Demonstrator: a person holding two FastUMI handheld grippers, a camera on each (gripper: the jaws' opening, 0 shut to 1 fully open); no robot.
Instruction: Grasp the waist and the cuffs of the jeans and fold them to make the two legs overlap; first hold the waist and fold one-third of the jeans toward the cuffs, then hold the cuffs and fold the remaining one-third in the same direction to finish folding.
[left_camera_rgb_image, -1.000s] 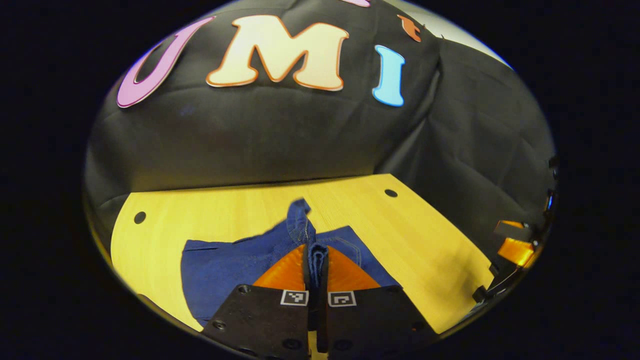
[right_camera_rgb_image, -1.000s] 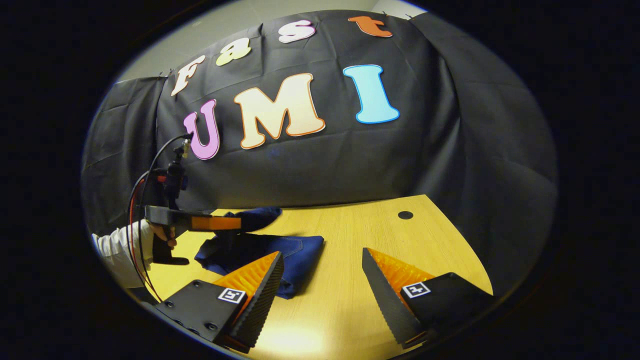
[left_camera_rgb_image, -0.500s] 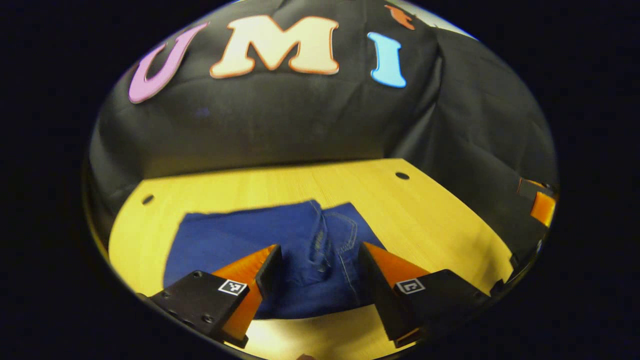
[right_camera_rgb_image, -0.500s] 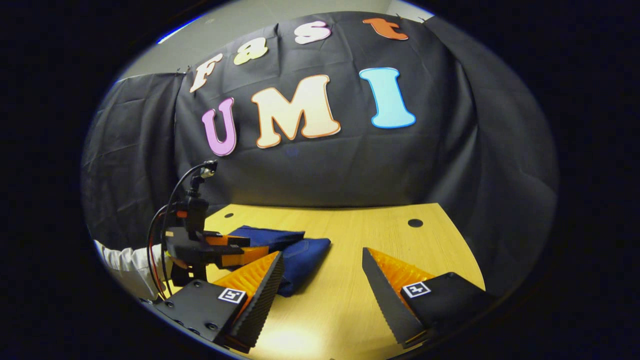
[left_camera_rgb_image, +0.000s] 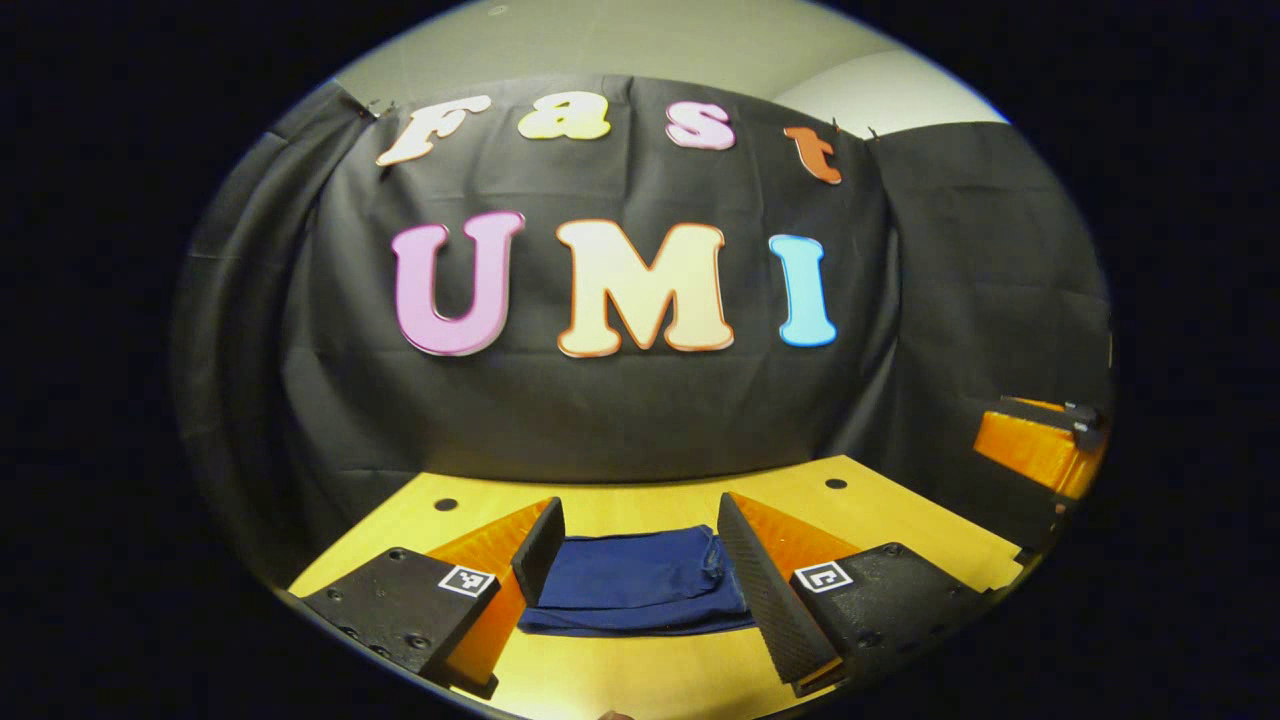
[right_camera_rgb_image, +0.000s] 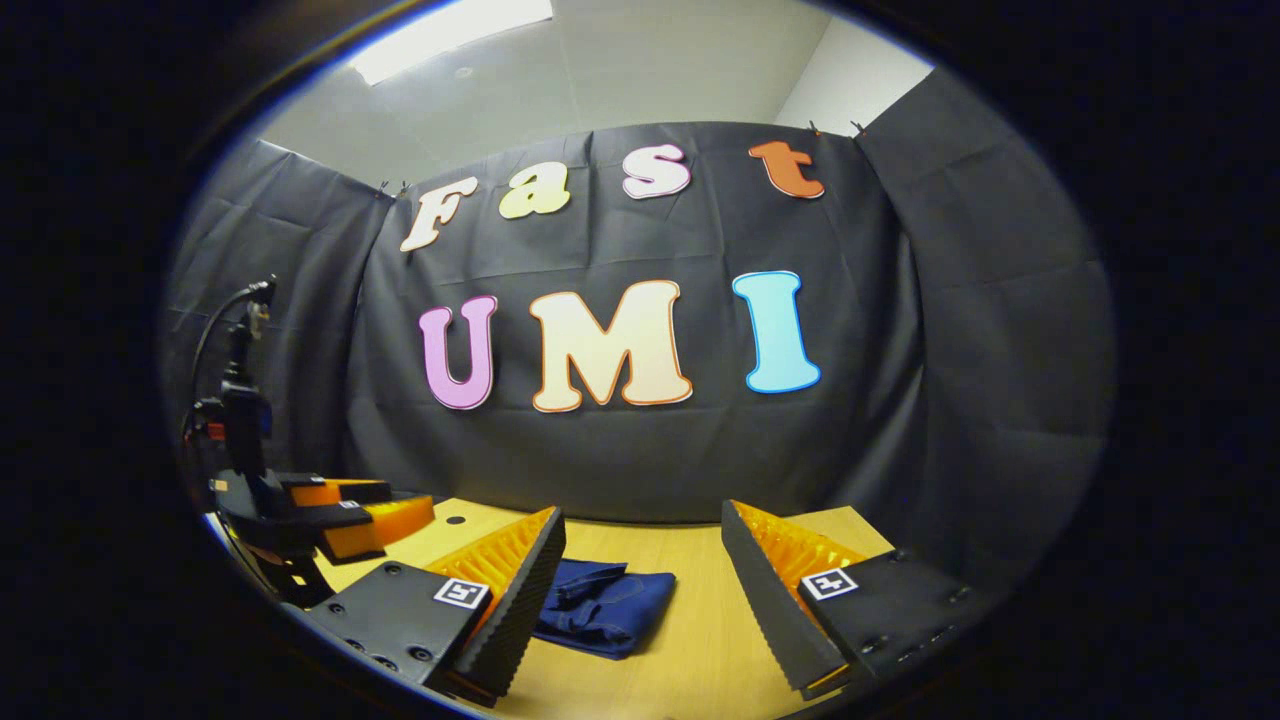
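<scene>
Both tongs have lifted away since a moment ago; folded dark-blue jeans lie flat on the worktop. Left tongs and right tongs gape wide, empty.

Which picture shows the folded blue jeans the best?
The left gripper view: the jeans lie centred between the open left tongs, showing their whole folded top. In the right gripper view the jeans sit low and left, partly hidden behind one finger.
</scene>
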